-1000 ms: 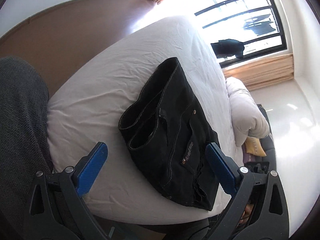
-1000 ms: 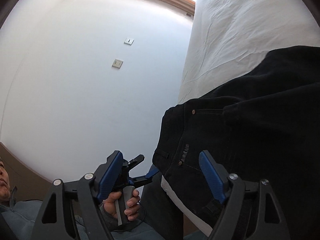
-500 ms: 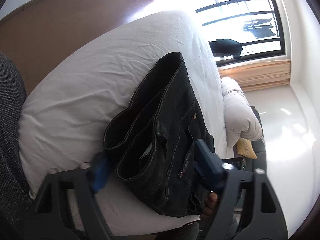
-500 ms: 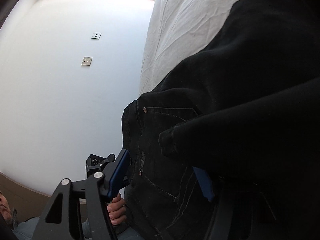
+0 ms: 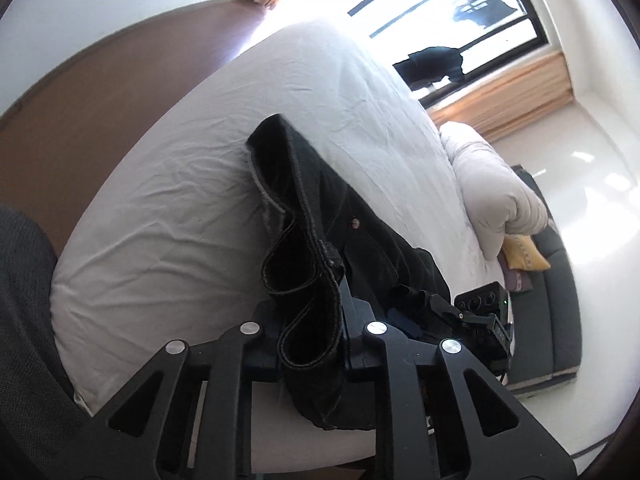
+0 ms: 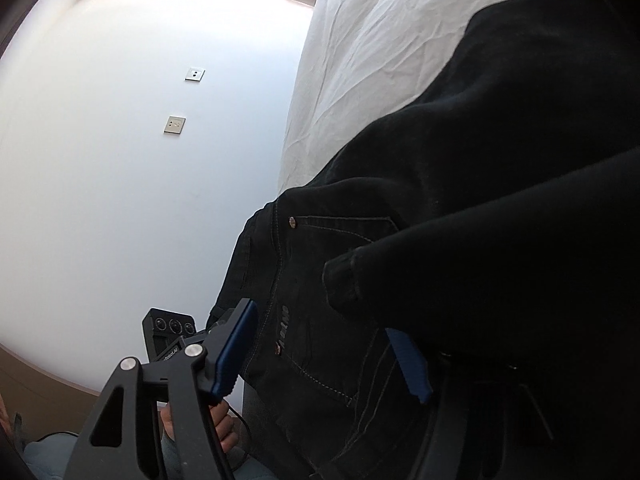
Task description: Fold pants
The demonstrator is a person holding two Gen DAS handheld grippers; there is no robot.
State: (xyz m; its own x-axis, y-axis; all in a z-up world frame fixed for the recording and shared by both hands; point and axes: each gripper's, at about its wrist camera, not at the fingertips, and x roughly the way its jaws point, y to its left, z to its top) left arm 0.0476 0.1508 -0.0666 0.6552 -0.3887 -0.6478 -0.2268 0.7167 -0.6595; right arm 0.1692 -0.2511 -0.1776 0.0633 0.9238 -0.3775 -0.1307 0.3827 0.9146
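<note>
Black folded pants [image 5: 320, 208] lie on the white bed [image 5: 180, 220] near its front edge. My left gripper [image 5: 310, 340] is shut on the pants' near hem ends, which bunch up between the fingers. In the right wrist view the pants [image 6: 460, 220] fill the right half. My right gripper [image 6: 324, 356] is open, its blue pads [image 6: 236, 348] on either side of the waistband and pocket area, with cloth draped over the right pad.
A brown headboard [image 5: 100, 80] runs behind the bed. A rolled white duvet [image 5: 492, 188] and a yellow cushion [image 5: 522, 254] lie at the bed's right side. A window [image 5: 460, 20] is at the back. A white wall with sockets [image 6: 175, 124] shows at left.
My left gripper has moved in and shut on the pants' hem ends. My right gripper moved in around the waistband and stays open.
</note>
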